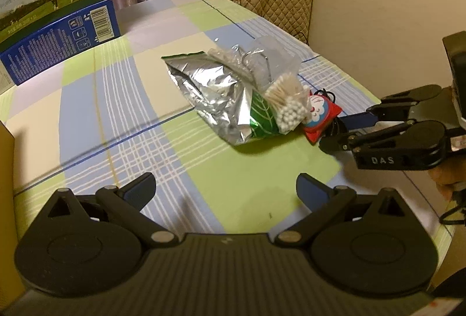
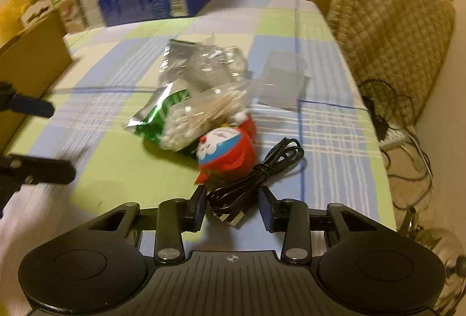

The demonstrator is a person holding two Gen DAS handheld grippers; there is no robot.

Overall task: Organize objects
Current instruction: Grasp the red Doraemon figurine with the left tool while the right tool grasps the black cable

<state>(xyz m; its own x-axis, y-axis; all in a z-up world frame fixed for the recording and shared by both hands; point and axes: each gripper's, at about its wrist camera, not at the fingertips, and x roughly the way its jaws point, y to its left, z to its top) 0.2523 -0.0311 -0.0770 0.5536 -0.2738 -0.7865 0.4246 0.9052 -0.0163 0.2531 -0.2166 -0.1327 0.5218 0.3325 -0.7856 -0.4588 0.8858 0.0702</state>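
Right wrist: 1 foil bag (image 2: 163, 109), 1 cable (image 2: 256, 179), 1 toy (image 2: 224, 151)

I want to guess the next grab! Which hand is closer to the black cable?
Right. The right gripper sits open around the coiled black cable; the left gripper hovers open over bare tablecloth.

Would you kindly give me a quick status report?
Left gripper open, empty. Right gripper open, straddling coiled black USB cable, not yet shut. Red round cartoon toy touching cable's left.

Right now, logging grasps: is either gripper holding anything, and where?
Nothing is held. The right gripper straddles the black cable with jaws open; the left gripper is open.
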